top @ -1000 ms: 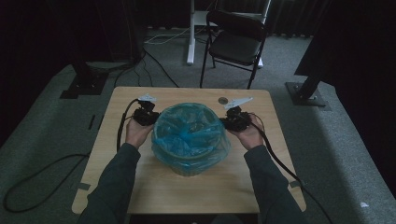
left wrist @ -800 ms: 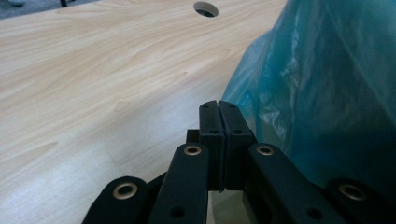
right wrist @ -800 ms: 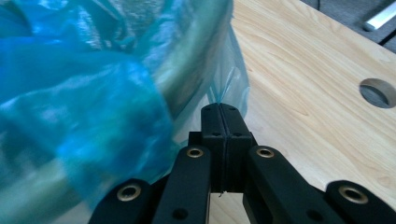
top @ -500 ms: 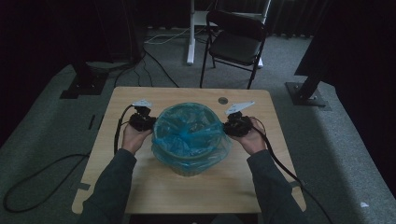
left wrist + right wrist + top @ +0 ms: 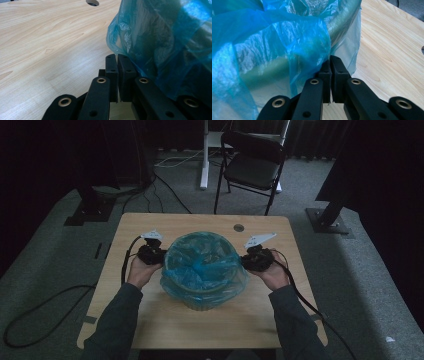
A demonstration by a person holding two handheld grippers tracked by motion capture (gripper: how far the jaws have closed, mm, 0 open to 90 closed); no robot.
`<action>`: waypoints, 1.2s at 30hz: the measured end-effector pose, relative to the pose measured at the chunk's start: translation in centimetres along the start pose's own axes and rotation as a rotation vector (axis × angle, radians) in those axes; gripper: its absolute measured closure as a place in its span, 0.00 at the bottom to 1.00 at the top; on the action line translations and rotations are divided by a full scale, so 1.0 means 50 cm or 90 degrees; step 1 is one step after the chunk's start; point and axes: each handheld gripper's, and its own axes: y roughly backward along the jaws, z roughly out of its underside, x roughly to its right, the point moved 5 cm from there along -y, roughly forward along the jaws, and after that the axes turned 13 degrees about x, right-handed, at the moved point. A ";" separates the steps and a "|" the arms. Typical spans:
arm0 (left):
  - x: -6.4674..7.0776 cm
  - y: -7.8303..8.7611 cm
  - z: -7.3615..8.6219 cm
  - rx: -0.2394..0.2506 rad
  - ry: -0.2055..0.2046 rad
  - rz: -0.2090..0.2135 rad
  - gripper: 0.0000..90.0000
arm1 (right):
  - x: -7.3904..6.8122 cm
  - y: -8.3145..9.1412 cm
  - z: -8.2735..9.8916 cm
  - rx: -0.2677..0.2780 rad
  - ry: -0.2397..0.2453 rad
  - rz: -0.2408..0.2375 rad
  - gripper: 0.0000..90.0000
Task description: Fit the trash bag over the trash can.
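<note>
A round bin lined with a blue plastic bag (image 5: pixel 202 265) stands in the middle of the wooden table (image 5: pixel 150 330); the film is folded over the rim. My left gripper (image 5: pixel 162 256) sits at the bin's left side. In the left gripper view it (image 5: pixel 117 58) is shut, and the bag (image 5: pixel 170 37) hangs beside its right jaw, not between the jaws. My right gripper (image 5: pixel 242 261) sits at the bin's right side. In the right gripper view its jaws (image 5: pixel 329 61) have just been opening by a hair. The bag's (image 5: pixel 274 45) edge still runs into the slit between the tips.
A round cable hole (image 5: pixel 239 227) is in the table behind the bin. A black folding chair (image 5: pixel 252 167) stands beyond the far edge, with cables on the floor around it. Bare wood lies in front of the bin and to both sides.
Both hands have slid a little toward the table's near side along the bin, the right one more. The bag and bin look unmoved.
</note>
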 end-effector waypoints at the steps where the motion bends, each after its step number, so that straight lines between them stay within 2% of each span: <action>1: 0.001 0.001 0.000 0.000 -0.002 0.001 0.96 | 0.000 0.002 0.001 0.001 0.002 -0.001 0.97; 6: -0.002 0.010 -0.004 0.016 -0.001 -0.008 0.92 | -0.004 0.008 0.002 0.003 0.008 0.000 0.96; 7: -0.005 0.014 -0.006 0.017 -0.003 -0.017 0.88 | -0.003 0.011 0.002 0.003 0.016 0.012 0.92; 11: -0.016 0.030 -0.013 0.025 -0.002 -0.042 0.82 | 0.002 0.018 0.000 0.010 0.023 0.036 0.84; 14: -0.022 0.048 -0.023 0.042 -0.004 -0.057 0.78 | 0.005 0.026 -0.001 0.015 0.028 0.058 0.78; 17: -0.021 0.067 -0.035 0.063 -0.003 -0.067 0.75 | 0.005 0.033 -0.005 0.025 0.032 0.067 0.74; 21: -0.011 0.086 -0.050 0.080 -0.022 -0.076 0.71 | 0.003 0.045 -0.010 0.042 0.034 0.075 0.69; 27: 0.013 0.107 -0.078 0.102 -0.047 -0.074 0.70 | 0.001 0.059 -0.015 0.063 0.034 0.089 0.67; 34: 0.049 0.116 -0.113 0.125 -0.079 -0.063 0.69 | -0.004 0.074 -0.019 0.085 0.034 0.102 0.63; 36: 0.049 0.116 -0.113 0.125 -0.079 -0.063 0.69 | -0.005 0.076 -0.021 0.092 0.034 0.102 0.63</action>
